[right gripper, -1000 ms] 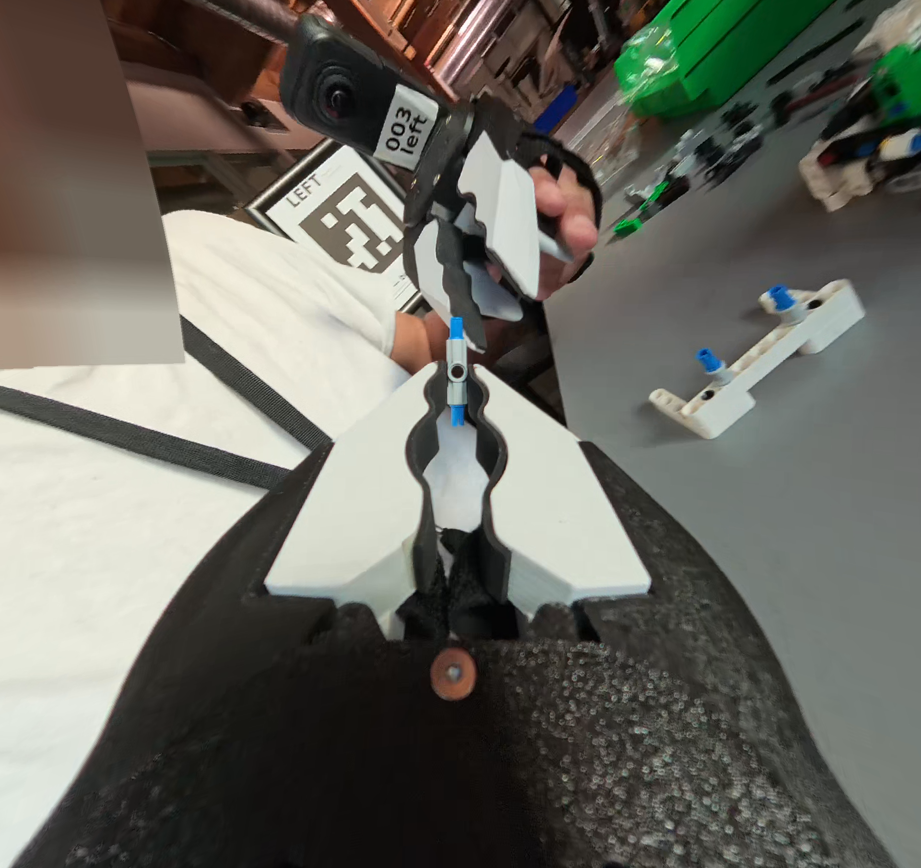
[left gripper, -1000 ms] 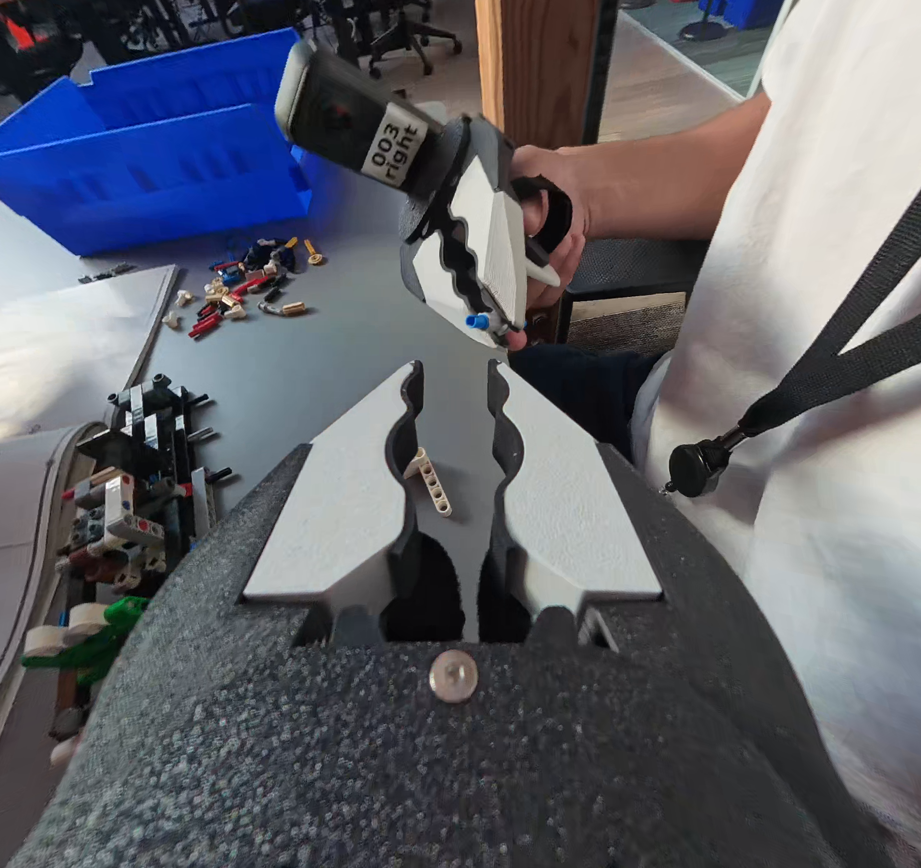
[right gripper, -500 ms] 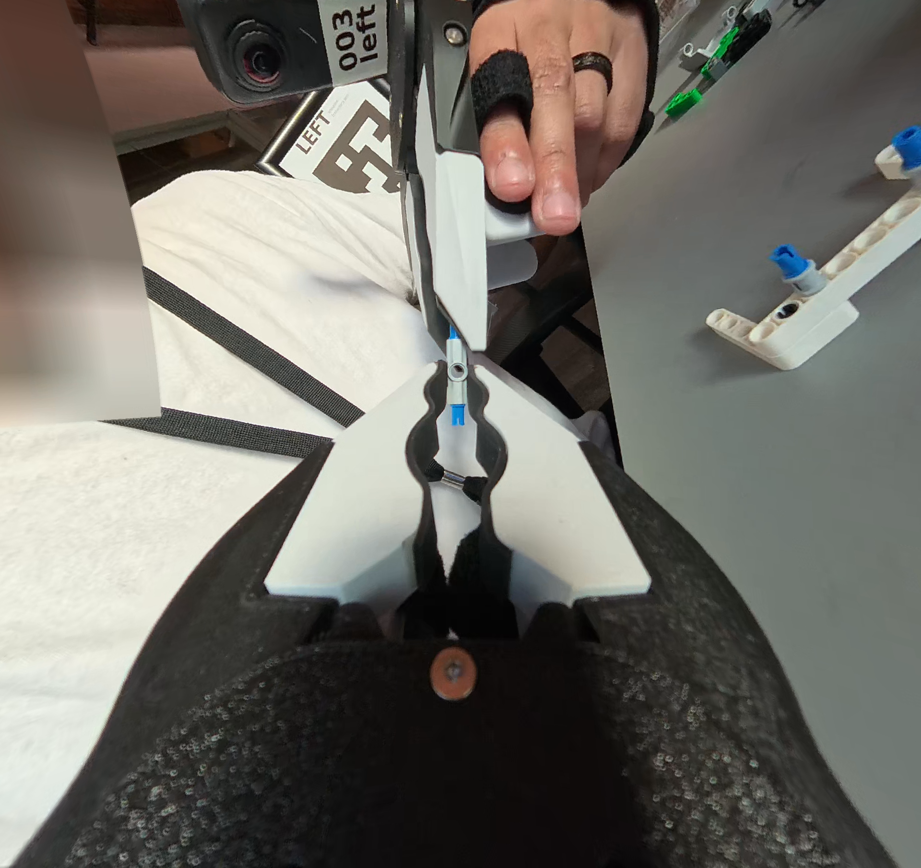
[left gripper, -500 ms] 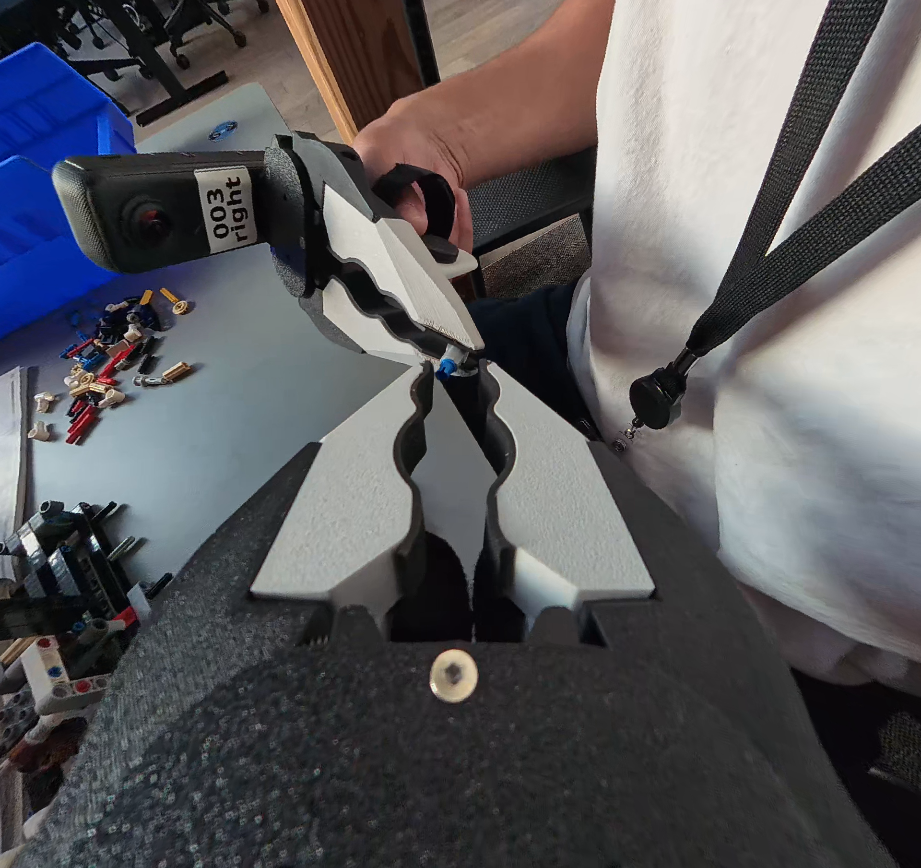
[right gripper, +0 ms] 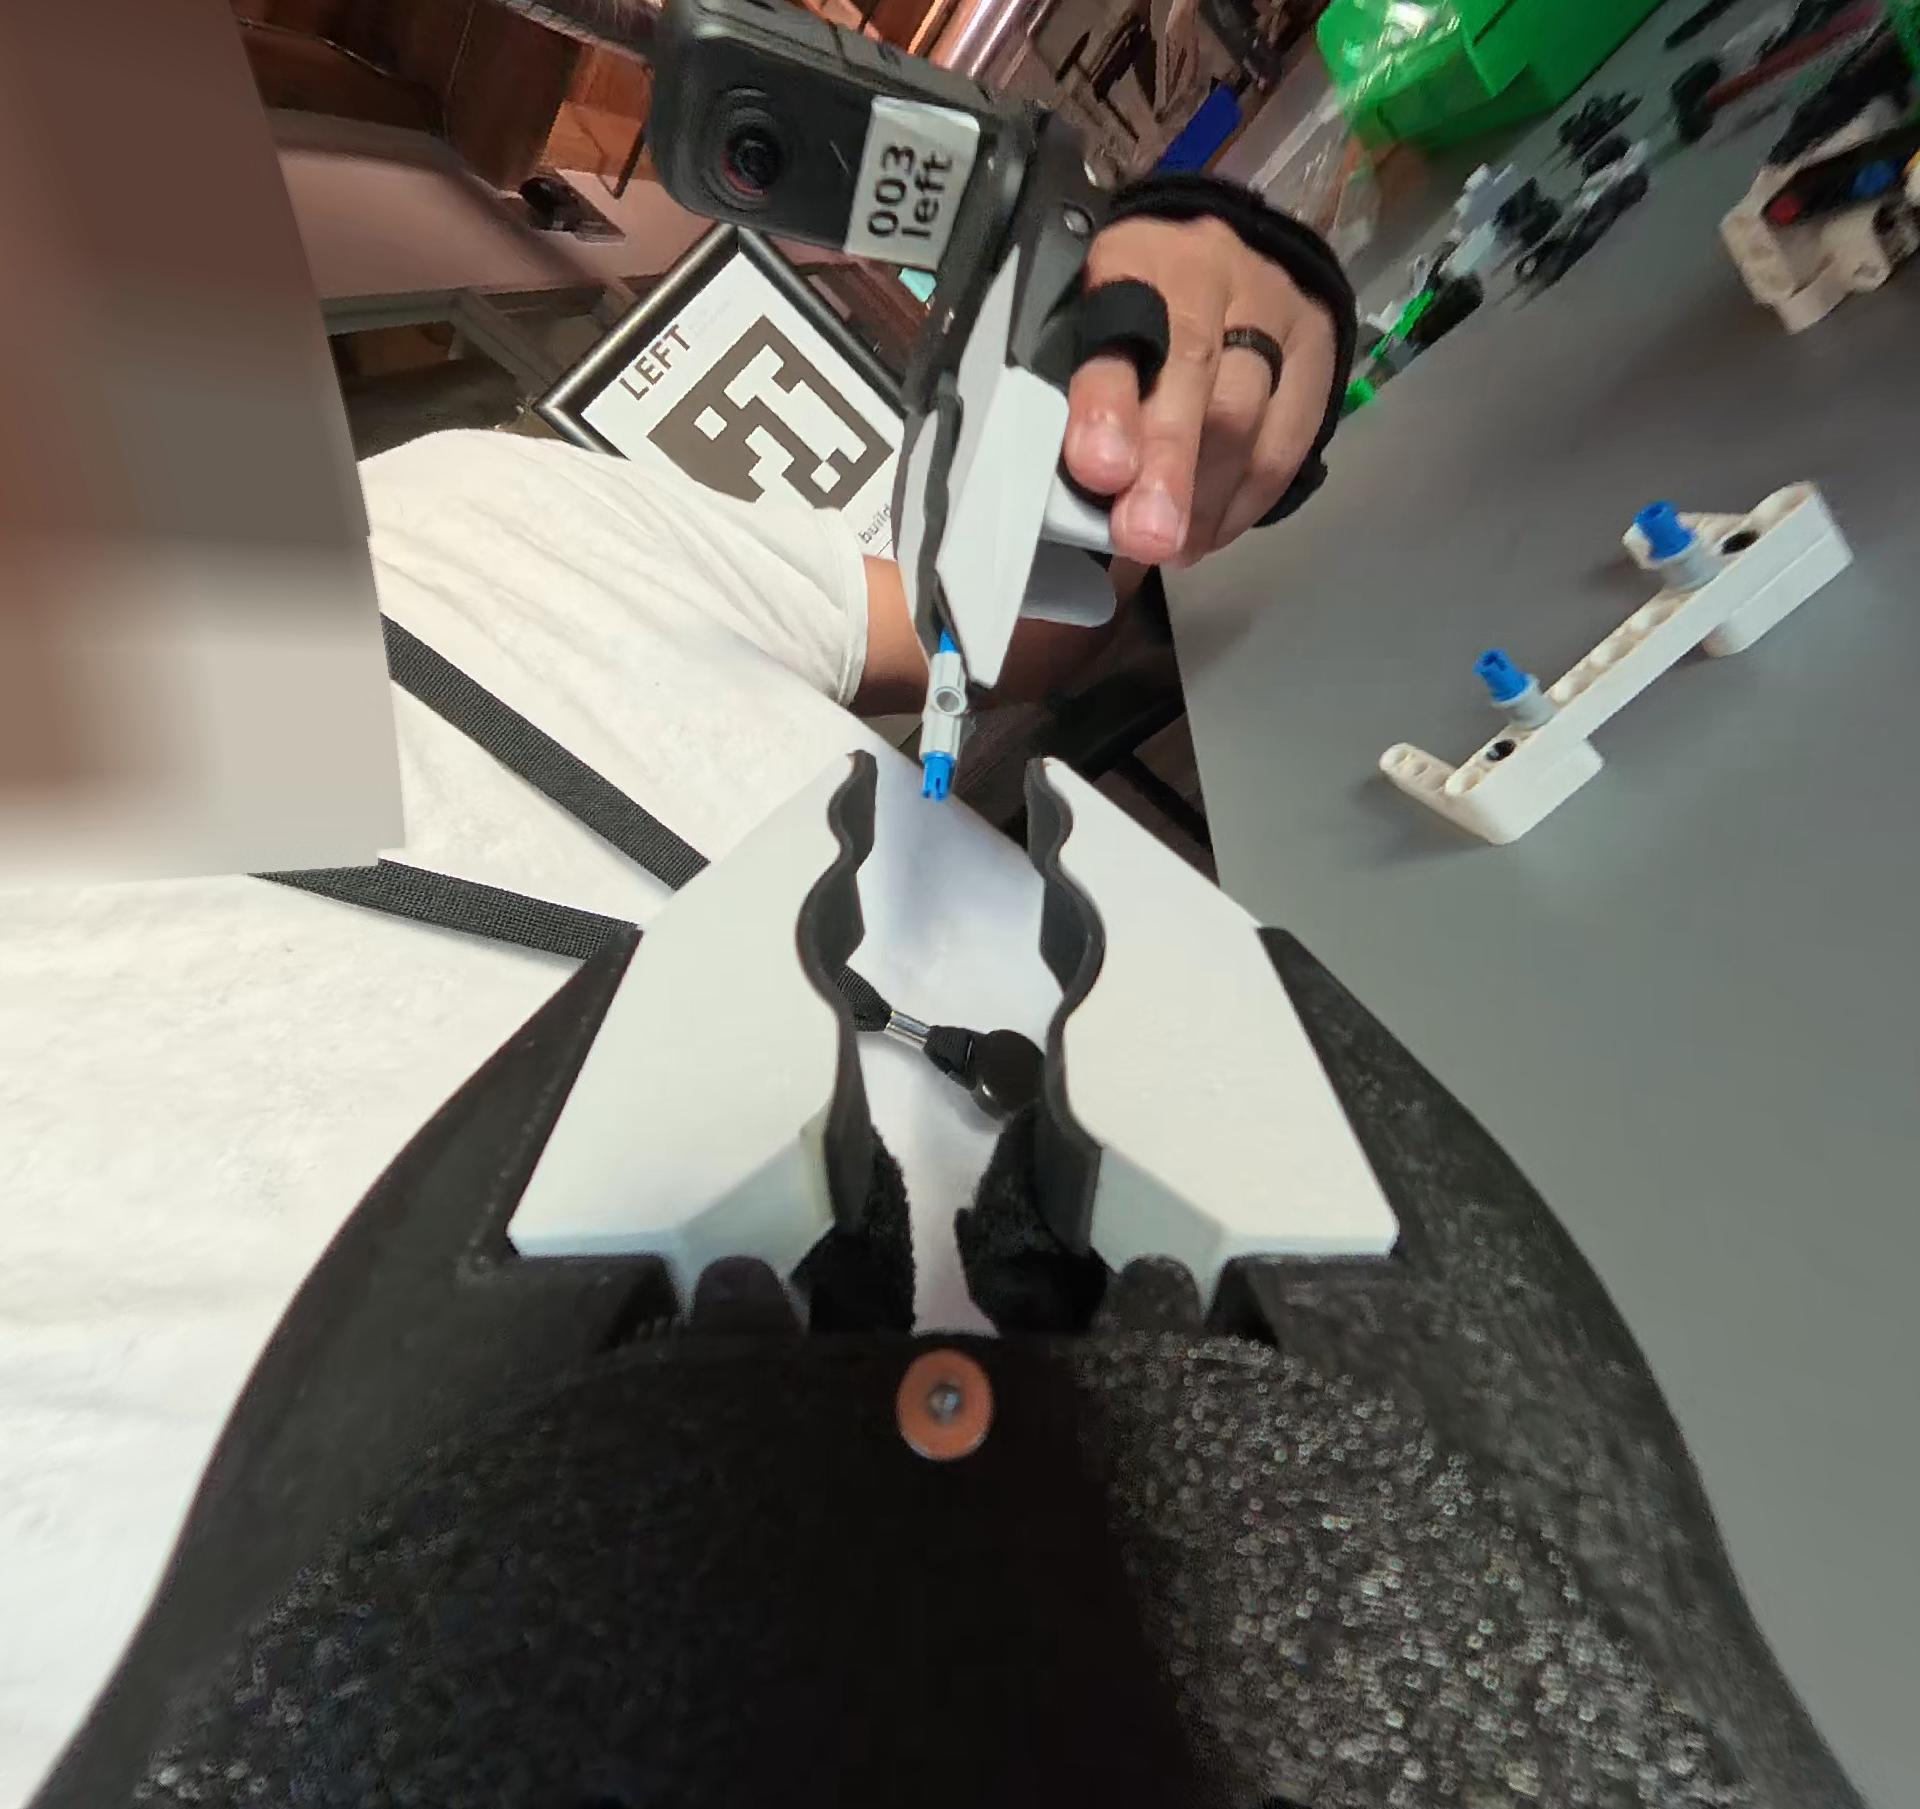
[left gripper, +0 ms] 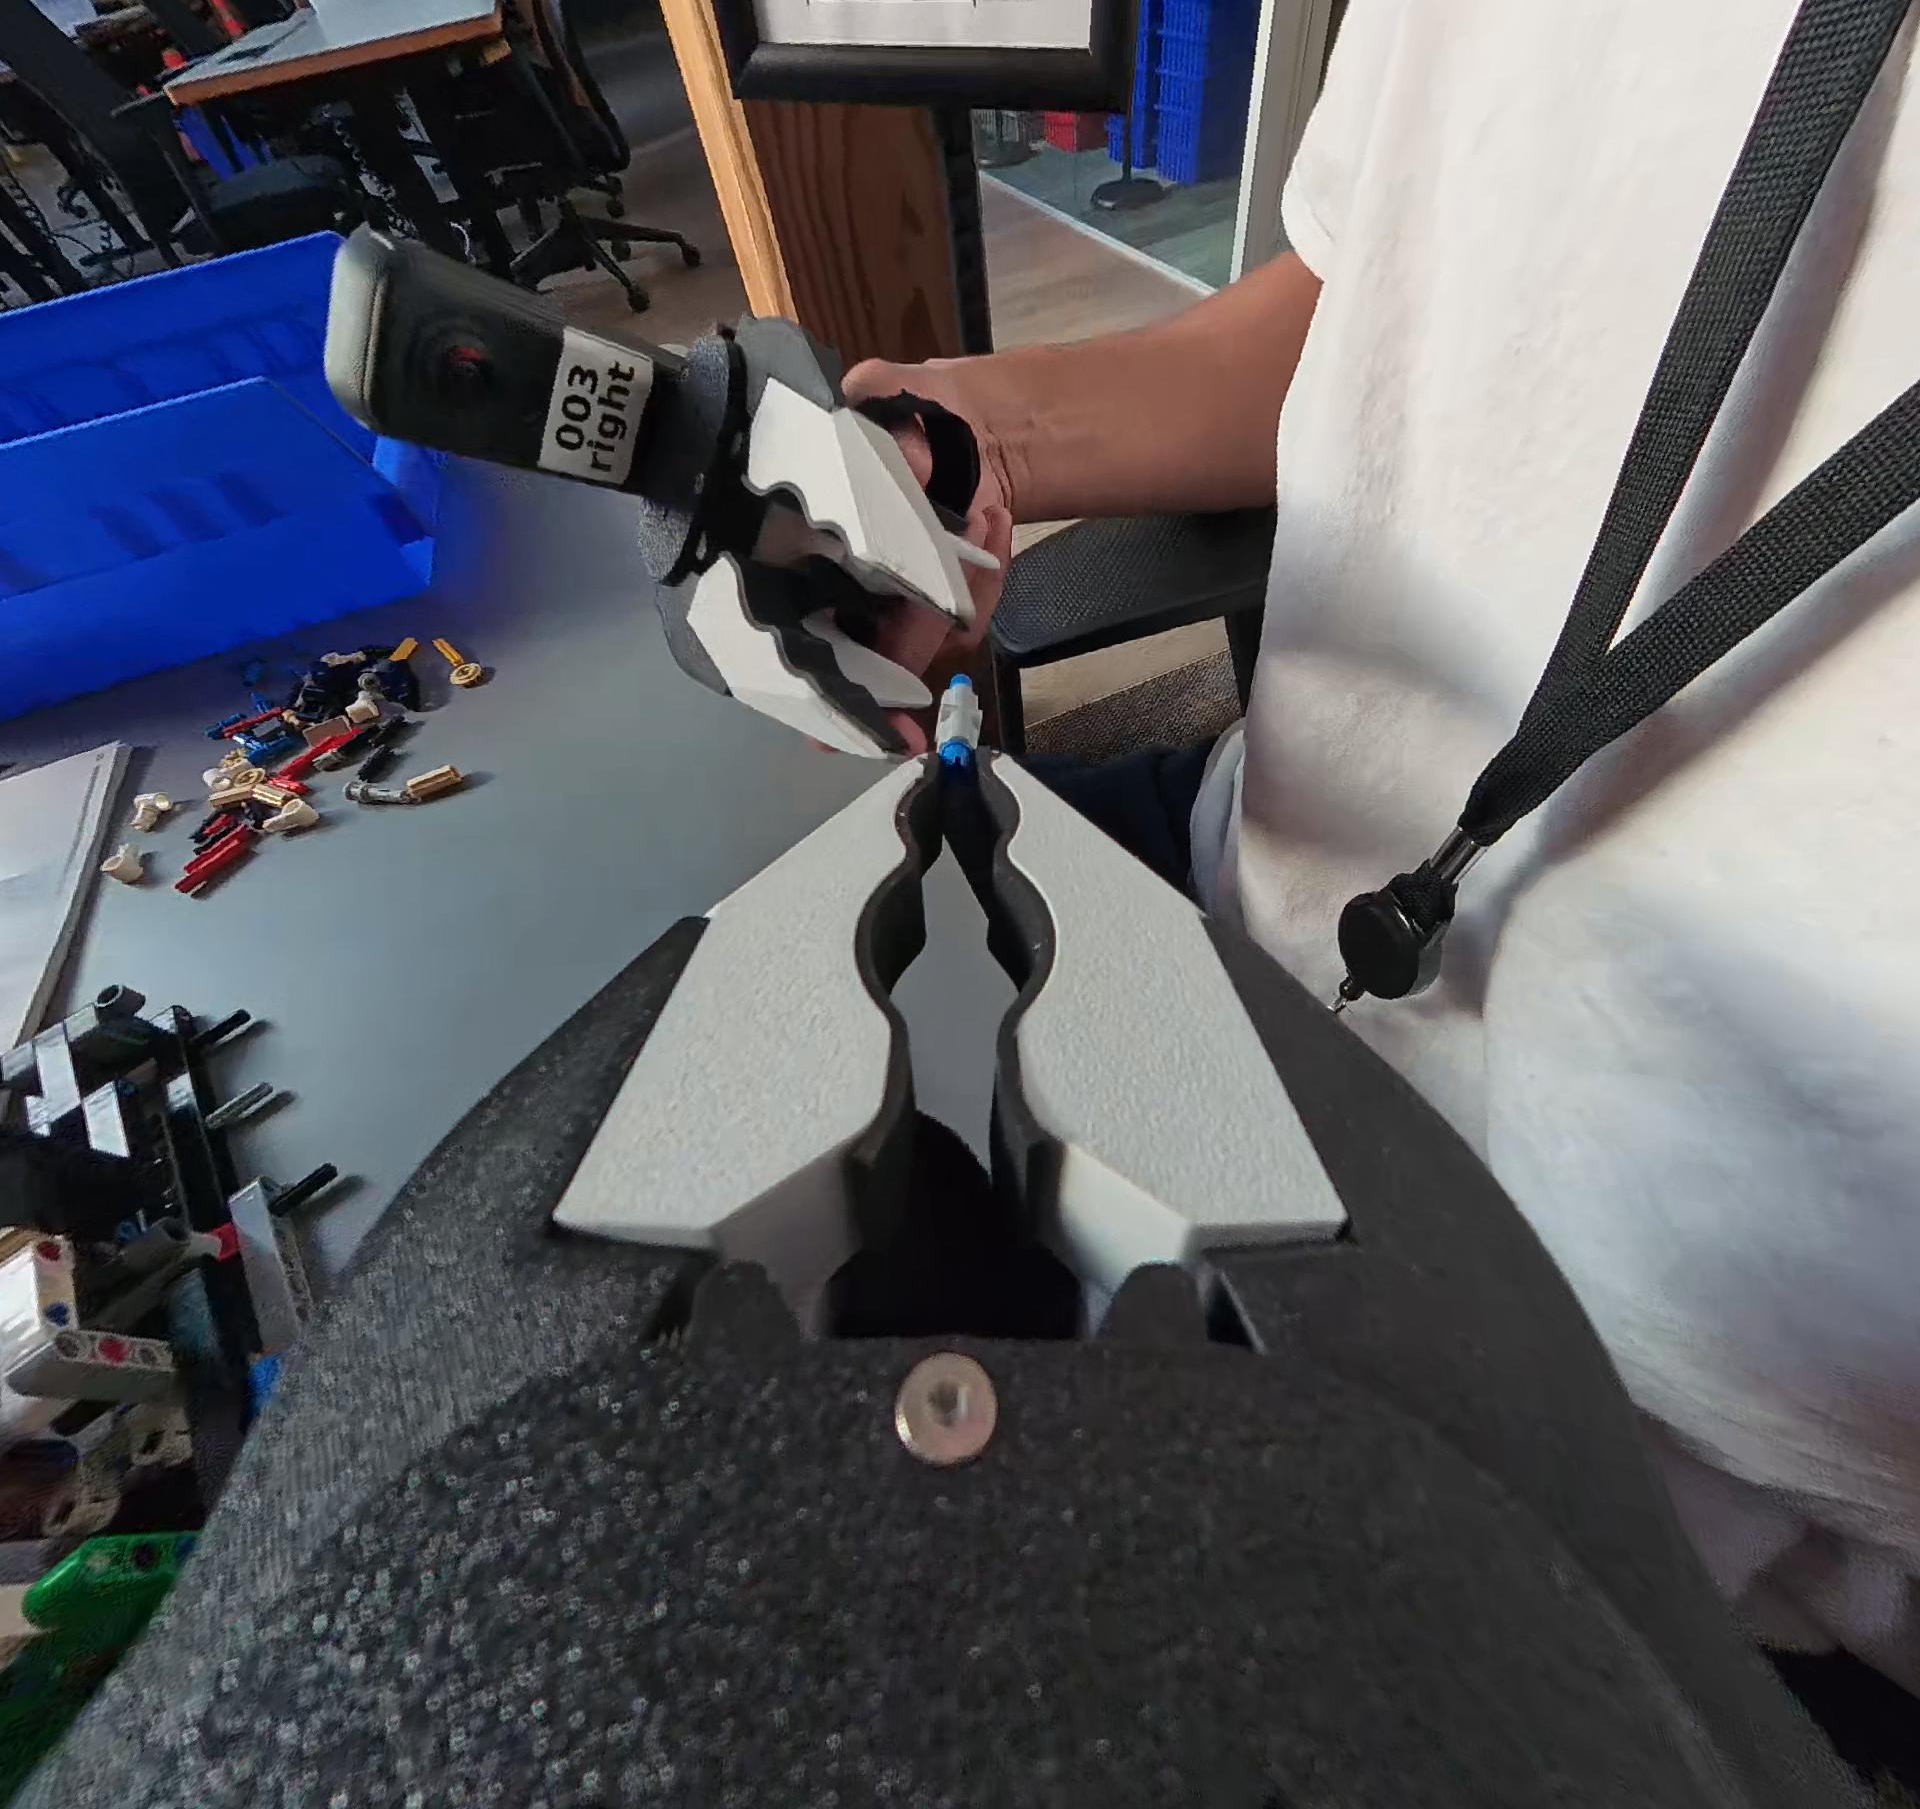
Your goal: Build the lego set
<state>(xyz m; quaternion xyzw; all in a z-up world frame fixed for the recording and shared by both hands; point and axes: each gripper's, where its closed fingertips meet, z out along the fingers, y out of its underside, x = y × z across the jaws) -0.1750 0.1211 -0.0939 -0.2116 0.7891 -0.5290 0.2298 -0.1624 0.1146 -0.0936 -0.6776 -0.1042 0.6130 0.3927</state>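
One blue-and-grey pin [left gripper: 957, 729] is pinched at its end by the left gripper [left gripper: 954, 772], whose fingers are narrowed onto it, above the bench [left gripper: 499, 907] edge. The right gripper [right gripper: 951, 772] has its fingers spread wide, empty, the pin's free end between their tips. One white beam [right gripper: 1621, 679] carrying two blue pins lies on the bench.
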